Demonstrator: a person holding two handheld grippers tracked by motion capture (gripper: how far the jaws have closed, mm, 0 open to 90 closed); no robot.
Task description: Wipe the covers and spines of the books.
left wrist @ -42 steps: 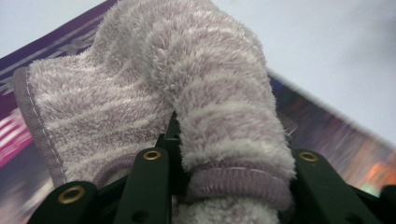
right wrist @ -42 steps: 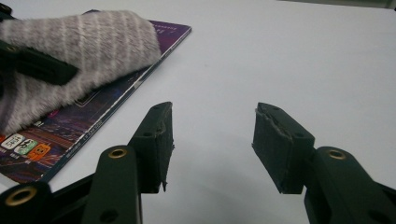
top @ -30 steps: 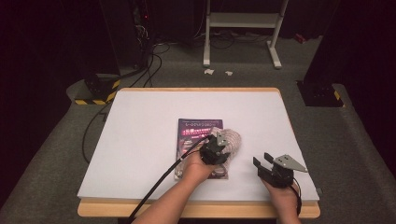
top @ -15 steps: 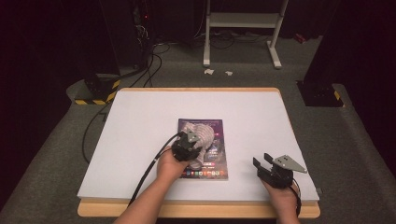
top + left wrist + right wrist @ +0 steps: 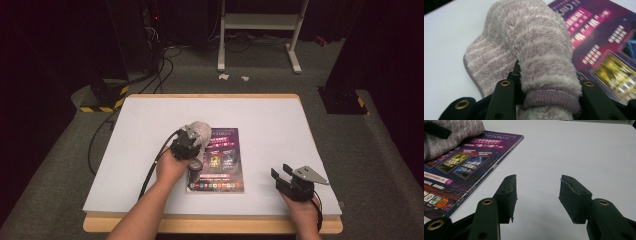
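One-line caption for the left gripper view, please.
Left gripper clamps a fluffy lilac cloth draped over the purple magazine's edge on the white table.

Pale lilac striped cloth [image 5: 536, 50], purple magazine [image 5: 222, 160]

Print on the purple magazine [image 5: 222, 162] too blurry to read.

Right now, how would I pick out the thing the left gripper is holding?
Start at the white table and find the purple magazine lying near its middle. At that magazine's left edge sits the left gripper, shut on a fluffy cloth. It is the one soft thing there: pale lilac with whitish stripes.
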